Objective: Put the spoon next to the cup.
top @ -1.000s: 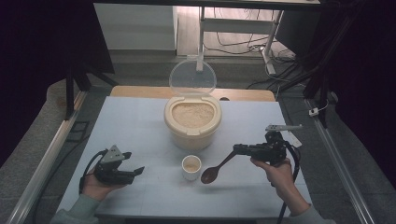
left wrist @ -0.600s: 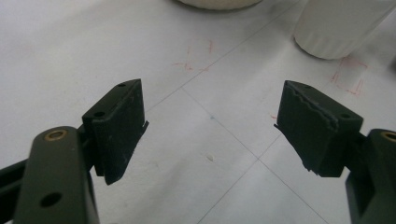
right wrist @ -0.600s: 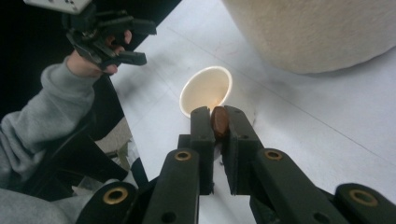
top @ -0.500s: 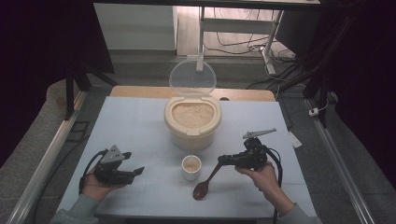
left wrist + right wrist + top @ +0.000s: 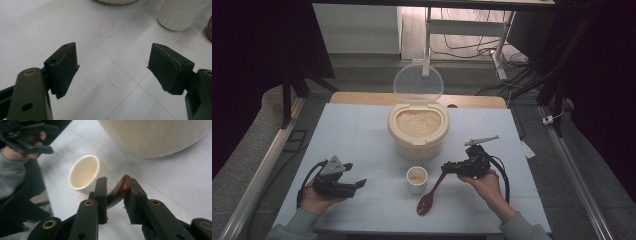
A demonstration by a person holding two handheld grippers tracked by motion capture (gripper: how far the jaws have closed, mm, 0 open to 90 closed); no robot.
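Observation:
A cream rice container [image 5: 417, 131] stands mid-table with its clear lid [image 5: 418, 82] up and rice inside. In front of it is a small white cup [image 5: 417, 179] [image 5: 83, 171]. A brown spoon [image 5: 428, 200] rests bowl-down on the table right of the cup, its handle [image 5: 117, 192] slanting up between the jaws of my right gripper [image 5: 451, 168] [image 5: 117, 182]. Those jaws have just been opening, and the handle leans loosely between them. My left gripper [image 5: 357, 184] [image 5: 112, 66] rests low at the front left, open with nothing between its jaws.
The white table [image 5: 362, 135] has faint red marks and pencil lines [image 5: 107, 27]. The cup's base [image 5: 182, 12] lies ahead of the left jaws. A wooden strip runs along the table's far edge [image 5: 362, 97], and metal rails [image 5: 257, 175] flank both sides.
My right gripper has come down and toward the front with the spoon, and the spoon's bowl now lies on the table. Its jaws have parted slightly. The left gripper has not moved.

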